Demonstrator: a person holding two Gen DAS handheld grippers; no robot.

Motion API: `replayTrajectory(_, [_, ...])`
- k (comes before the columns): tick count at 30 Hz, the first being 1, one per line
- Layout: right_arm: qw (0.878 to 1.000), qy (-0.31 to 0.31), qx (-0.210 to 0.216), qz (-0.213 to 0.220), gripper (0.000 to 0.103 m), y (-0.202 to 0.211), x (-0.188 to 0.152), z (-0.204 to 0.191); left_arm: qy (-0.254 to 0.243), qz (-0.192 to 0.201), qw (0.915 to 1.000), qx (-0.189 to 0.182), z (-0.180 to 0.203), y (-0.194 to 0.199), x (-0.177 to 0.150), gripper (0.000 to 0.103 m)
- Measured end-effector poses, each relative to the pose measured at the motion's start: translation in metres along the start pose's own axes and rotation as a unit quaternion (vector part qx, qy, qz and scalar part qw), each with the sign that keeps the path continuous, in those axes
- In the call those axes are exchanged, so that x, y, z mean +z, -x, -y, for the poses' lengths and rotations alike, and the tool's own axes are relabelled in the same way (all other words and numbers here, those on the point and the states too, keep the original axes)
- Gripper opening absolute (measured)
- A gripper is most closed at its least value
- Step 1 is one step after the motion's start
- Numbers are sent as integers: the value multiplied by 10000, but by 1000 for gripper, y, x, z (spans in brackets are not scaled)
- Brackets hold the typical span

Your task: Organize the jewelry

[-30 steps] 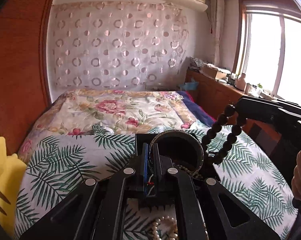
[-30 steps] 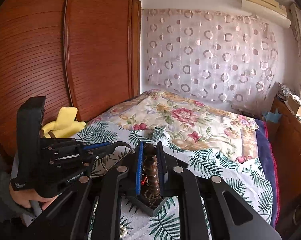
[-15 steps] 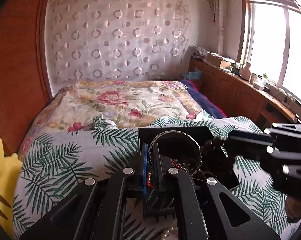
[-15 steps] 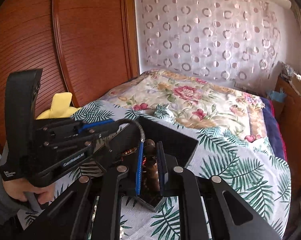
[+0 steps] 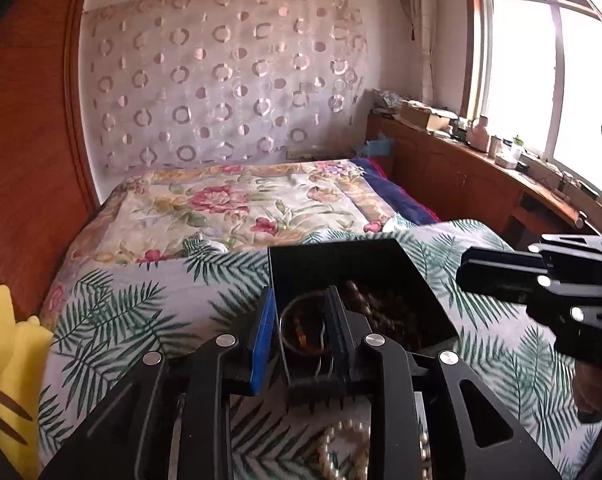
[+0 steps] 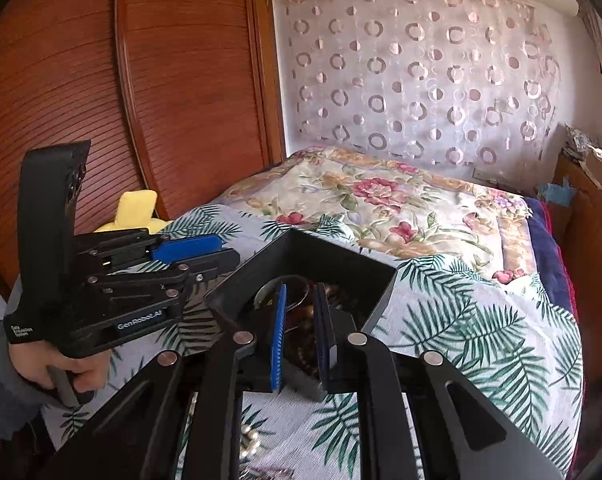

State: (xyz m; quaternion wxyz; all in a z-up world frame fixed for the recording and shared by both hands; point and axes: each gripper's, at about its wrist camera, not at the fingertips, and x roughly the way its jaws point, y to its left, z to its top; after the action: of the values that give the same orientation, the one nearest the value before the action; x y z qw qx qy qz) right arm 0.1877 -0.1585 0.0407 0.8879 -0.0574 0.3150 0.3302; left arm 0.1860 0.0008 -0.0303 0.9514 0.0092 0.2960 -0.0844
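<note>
Left gripper (image 5: 301,320) parted over the near corner of the black box (image 5: 341,260), nothing pinched, a thin bangle (image 5: 301,330) lying loose between the fingers. Right gripper (image 6: 301,320) likewise spread above the same box (image 6: 341,260), nothing held. Dark wooden beads (image 5: 385,312) heaped inside the box, beside the bangle. Box resting on the palm-leaf bedspread (image 5: 141,312). Pearl strand (image 5: 341,448) on the spread, just nearer than the box. Yellow plush toy (image 5: 5,360) off to the left edge.
</note>
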Motion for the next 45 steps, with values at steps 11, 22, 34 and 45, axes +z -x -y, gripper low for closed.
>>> replayTrajectory(11, [9996, -202, 71, -195, 32, 29, -52, -4, -257, -514, 9981, -213, -5, 19, -45, 24])
replayTrajectory(22, [9971, -349, -145, -666, 39, 37, -100, -7, -344, -1138, 9921, -408, -1, -4, -67, 24])
replayTrajectory(34, [9966, -364, -153, -730, 40, 43, -127, -21, -505, -1364, 9887, -357, 13, -23, -68, 23])
replayTrajectory(45, [9964, -409, -187, -725, 40, 46, -128, -15, -392, -937, 9928, -640, 16, 20, -57, 6])
